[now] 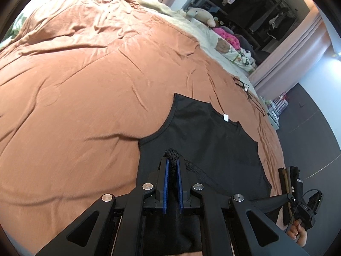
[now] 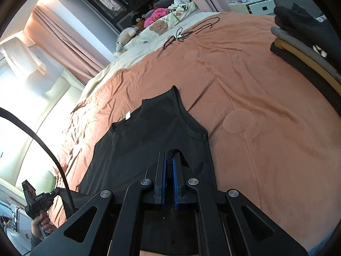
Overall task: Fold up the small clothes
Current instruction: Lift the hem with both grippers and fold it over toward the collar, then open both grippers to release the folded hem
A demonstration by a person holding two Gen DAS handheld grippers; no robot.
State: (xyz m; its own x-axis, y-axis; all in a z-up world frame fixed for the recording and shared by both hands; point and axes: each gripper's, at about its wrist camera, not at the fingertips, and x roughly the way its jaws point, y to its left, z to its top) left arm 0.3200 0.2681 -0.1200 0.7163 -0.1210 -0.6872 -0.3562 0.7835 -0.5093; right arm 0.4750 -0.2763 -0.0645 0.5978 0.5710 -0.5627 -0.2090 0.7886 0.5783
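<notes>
Bed: orange duvet (image 1: 85, 85) under black tank top (image 1: 202, 132).
Left tongs (image 1: 173, 160): clamped on its hem.
Right tongs (image 2: 169, 160): likewise.

Left gripper (image 1: 173, 160); right gripper (image 2: 169, 156); both clamped

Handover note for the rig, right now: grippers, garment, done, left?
Left gripper: shut on a bunched hem corner of the black tank top.
Right gripper: shut on the other hem corner of the same top.
The top lies spread on the orange duvet, straps away from you, white neck label up.
Folded stack sits on the duvet to the right.
Done: top laid out, hem gripped. Left: all folds, then probably onto the stack.
</notes>
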